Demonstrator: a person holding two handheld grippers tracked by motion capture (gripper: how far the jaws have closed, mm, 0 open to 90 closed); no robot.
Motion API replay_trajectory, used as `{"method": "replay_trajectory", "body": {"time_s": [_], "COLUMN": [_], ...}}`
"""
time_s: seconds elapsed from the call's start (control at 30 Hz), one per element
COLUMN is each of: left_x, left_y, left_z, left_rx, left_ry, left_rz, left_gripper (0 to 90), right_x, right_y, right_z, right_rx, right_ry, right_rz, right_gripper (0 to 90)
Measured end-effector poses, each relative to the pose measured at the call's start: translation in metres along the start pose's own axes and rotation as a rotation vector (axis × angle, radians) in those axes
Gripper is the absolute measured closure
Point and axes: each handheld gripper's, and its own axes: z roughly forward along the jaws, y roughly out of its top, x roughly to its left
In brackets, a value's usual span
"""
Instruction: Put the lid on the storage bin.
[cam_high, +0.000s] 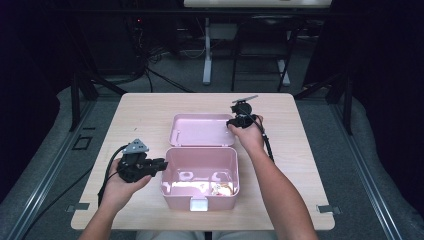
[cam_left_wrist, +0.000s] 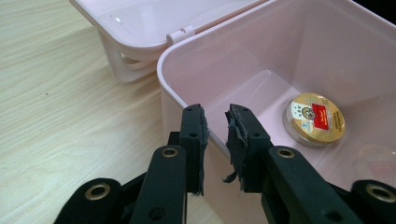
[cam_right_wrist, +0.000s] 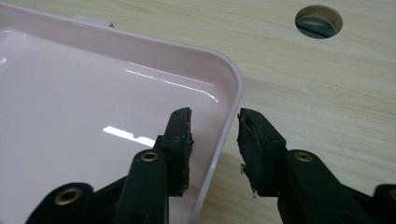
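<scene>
Inside pink box (cam_left_wrist: 299, 51), gold tin (cam_left_wrist: 314, 119).

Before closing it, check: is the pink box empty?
No, a round gold tin lies on the bottom of the pink box, near its far wall.

A pale pink box (cam_high: 200, 177) sits with its matching pale pink lid (cam_high: 201, 130) on a light wood-grain table (cam_high: 140, 112). Inside the box lies a round tin (cam_left_wrist: 314, 119), gold with a red label and a white patch with small print. Both grippers are black: the left gripper (cam_left_wrist: 215, 128) shows brass-coloured rivets, as does the right gripper (cam_right_wrist: 215, 133). The floor (cam_high: 60, 125) is grey.
</scene>
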Motion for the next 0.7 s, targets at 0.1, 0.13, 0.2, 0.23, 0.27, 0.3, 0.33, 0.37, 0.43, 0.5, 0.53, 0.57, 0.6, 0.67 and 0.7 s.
{"method": "replay_trajectory", "body": {"time_s": [0.1, 0.13, 0.2, 0.23, 0.27, 0.3, 0.33, 0.37, 0.43, 0.5, 0.53, 0.57, 0.6, 0.67, 0.7], "left_x": [0.0003, 0.0002, 0.0002, 0.0004, 0.0005, 0.0007, 0.0007, 0.0007, 0.0007, 0.0005, 0.0005, 0.0005, 0.0005, 0.0007, 0.0007], "left_y": [-0.0001, -0.0003, -0.0004, -0.0004, -0.0004, -0.0004, -0.0004, -0.0004, -0.0004, -0.0004, -0.0003, -0.0003, -0.0003, -0.0003, -0.0003], "left_z": [0.0001, 0.0001, 0.0001, 0.0001, 0.0, 0.0, 0.0, 0.0, 0.0, 0.0001, 0.0001, 0.0001, 0.0001, 0.0001, 0.0001], "left_rx": [-0.002, -0.004, -0.004, -0.005, -0.004, -0.004, -0.004, -0.004, -0.004, -0.005, -0.005, -0.006, -0.006, -0.007, -0.007], "left_ry": [0.0, -0.001, -0.001, -0.002, -0.005, -0.007, -0.007, -0.008, -0.007, -0.006, -0.006, -0.006, -0.005, -0.005, -0.005], "left_rz": [0.001, -0.002, -0.006, -0.005, -0.008, -0.01, -0.011, -0.011, -0.012, -0.012, -0.012, -0.013, -0.012, -0.013, -0.013], "left_gripper": [76.2, 76.2, 76.2, 76.2, 76.3, 76.3, 76.3, 76.4, 76.4, 76.4, 76.5, 76.5, 76.7, 76.9, 77.0], "right_x": [0.0005, 0.0004, 0.0002, 0.0002, -0.0002, -0.0005, -0.0008, -0.0008, -0.0002, -0.001, -0.001, -0.0005, -0.0004, -0.0003, -0.0003], "right_y": [0.0011, 0.0013, 0.0015, 0.0015, 0.0015, 0.0016, 0.0017, 0.0018, 0.0023, 0.0025, 0.0027, 0.003, 0.003, 0.0032, 0.0032], "right_z": [0.0017, 0.0019, 0.0023, 0.0023, 0.0023, 0.0022, 0.002, 0.0018, 0.0014, 0.0009, 0.0007, 0.0007, 0.0008, 0.0009, 0.0009], "right_rx": [0.001, 0.002, 0.005, 0.005, 0.004, 0.003, 0.003, 0.003, 0.006, 0.012, 0.012, 0.01, 0.009, 0.007, 0.007], "right_ry": [0.006, 0.001, -0.004, -0.004, -0.008, -0.012, -0.015, -0.016, -0.012, -0.013, -0.013, -0.012, -0.013, -0.014, -0.014], "right_rz": [0.026, 0.026, 0.028, 0.028, 0.034, 0.034, 0.034, 0.037, 0.053, 0.059, 0.064, 0.071, 0.071, 0.072, 0.072], "right_gripper": [69.2, 69.9, 71.5, 71.5, 74.5, 75.5, 76.2, 76.4, 77.0, 77.4, 77.7, 77.8, 77.9, 78.1, 78.1]}}
